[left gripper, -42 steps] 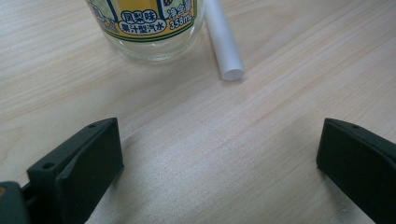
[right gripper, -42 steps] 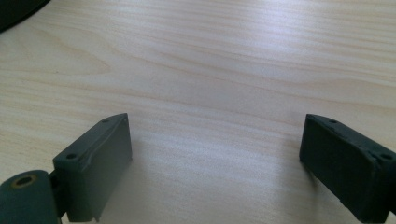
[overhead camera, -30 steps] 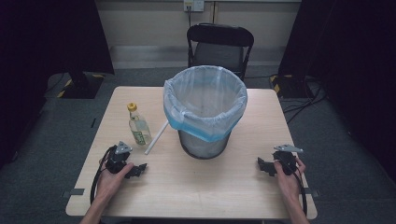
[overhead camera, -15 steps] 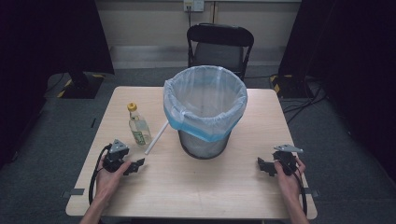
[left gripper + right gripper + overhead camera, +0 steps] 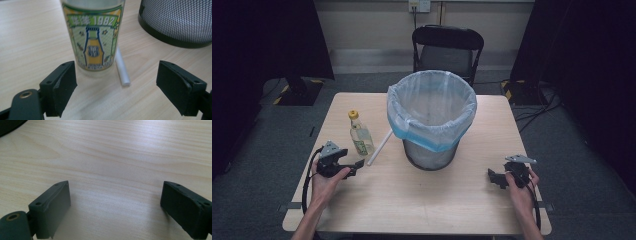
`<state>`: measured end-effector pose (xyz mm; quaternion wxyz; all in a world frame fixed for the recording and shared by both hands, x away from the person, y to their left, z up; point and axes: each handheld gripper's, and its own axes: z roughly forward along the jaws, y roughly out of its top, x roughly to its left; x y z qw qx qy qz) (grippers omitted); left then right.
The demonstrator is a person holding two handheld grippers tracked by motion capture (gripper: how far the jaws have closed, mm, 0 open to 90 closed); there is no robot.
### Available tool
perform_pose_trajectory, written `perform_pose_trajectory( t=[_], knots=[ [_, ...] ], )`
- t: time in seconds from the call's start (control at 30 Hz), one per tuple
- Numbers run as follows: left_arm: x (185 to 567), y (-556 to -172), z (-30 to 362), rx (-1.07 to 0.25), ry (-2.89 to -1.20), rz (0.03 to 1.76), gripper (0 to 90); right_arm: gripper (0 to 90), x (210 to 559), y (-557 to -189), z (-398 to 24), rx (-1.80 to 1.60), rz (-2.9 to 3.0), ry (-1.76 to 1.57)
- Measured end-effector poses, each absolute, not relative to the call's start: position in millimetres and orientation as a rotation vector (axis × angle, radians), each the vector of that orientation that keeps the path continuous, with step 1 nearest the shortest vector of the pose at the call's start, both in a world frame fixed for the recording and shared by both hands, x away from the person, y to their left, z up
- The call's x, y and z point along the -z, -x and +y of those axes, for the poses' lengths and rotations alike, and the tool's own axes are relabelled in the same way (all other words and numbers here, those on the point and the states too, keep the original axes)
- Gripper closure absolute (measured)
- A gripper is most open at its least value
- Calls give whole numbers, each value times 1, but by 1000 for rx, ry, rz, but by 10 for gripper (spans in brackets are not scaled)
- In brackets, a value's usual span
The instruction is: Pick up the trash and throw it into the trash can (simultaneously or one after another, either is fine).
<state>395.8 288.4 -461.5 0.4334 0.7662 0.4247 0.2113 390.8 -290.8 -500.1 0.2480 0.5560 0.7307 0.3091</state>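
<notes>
Table [image 5: 422, 200]: yellow-capped, green-labelled bottle [image 5: 360, 136]

Bottle [image 5: 360, 135]: small clear glass bottle with a yellow screw cap and a narrow neck. It stands upright on the left half of the table, left of the bin, well in from the near edge. Around its body runs a green and yellow label [image 5: 94, 40]; the label carries a picture of a yellow bottle and a green banner with characters and the figures 1982. The contents cannot be made out.

Stick [image 5: 379, 147]: thin white stick, lying flat on the table just to the right of the bottle's base, slanting from near-left to far-right toward the bin. Its near end [image 5: 125, 81] is blunt.
</notes>
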Motion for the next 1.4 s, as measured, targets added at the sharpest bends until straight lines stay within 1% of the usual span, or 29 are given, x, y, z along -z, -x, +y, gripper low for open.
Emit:
perform_pose_trajectory(
  t=[0.2, 0.37, 0.43, 0.47, 0.5, 0.53, 0.6, 0.63, 0.7, 0.73, 0.83, 0.93, 0.97, 1.07, 1.13, 1.2, 1.4],
  knots=[
    [459, -410, 286, -528, -1933, 1055, 165, 83, 500, -391, -291, -843, 1992, -1515],
    [458, -422, 289, -528, -1921, 1069, 161, 83, 500, -391, -291, -844, 1992, -1513],
    [457, -426, 287, -499, -1933, 1062, 162, 83, 500, -391, -291, -844, 1992, -1512],
    [454, -429, 283, -504, -1969, 1045, 163, 83, 500, -391, -291, -844, 1992, -1513],
    [454, -429, 283, -504, -1969, 1045, 159, 83, 500, -391, -291, -844, 1992, -1513],
    [452, -433, 280, -544, -1965, 1049, 151, 83, 500, -391, -291, -844, 1992, -1513],
    [452, -435, 279, -553, -1958, 1049, 154, 83, 500, -391, -291, -844, 1993, -1512],
    [452, -444, 279, -525, -1979, 1060, 157, 83, 500, -391, -291, -844, 1993, -1512],
    [452, -448, 279, -525, -1987, 1054, 159, 83, 500, -391, -291, -844, 1993, -1512],
    [450, -453, 278, -546, -1990, 1047, 160, 83, 500, -391, -291, -844, 1993, -1512],
    [448, -459, 274, -535, -2003, 1032, 162, 83, 500, -391, -291, -844, 1994, -1512],
    [447, -462, 270, -540, -2017, 1027, 171, 83, 500, -391, -291, -845, 1994, -1511],
    [447, -463, 269, -562, -2038, 1009, 169, 83, 500, -391, -291, -844, 1994, -1511],
    [451, -466, 269, -554, -2044, 1025, 172, 83, 500, -391, -291, -844, 1994, -1511],
    [455, -468, 268, -520, -2030, 1033, 172, 83, 500, -391, -291, -845, 1995, -1511],
    [457, -470, 265, -547, -2023, 1026, 174, 83, 500, -392, -292, -849, 2001, -1503],
    [461, -473, 265, -524, -1997, 1042, 184, 83, 500, -392, -292, -848, 2001, -1503]
  ],
)
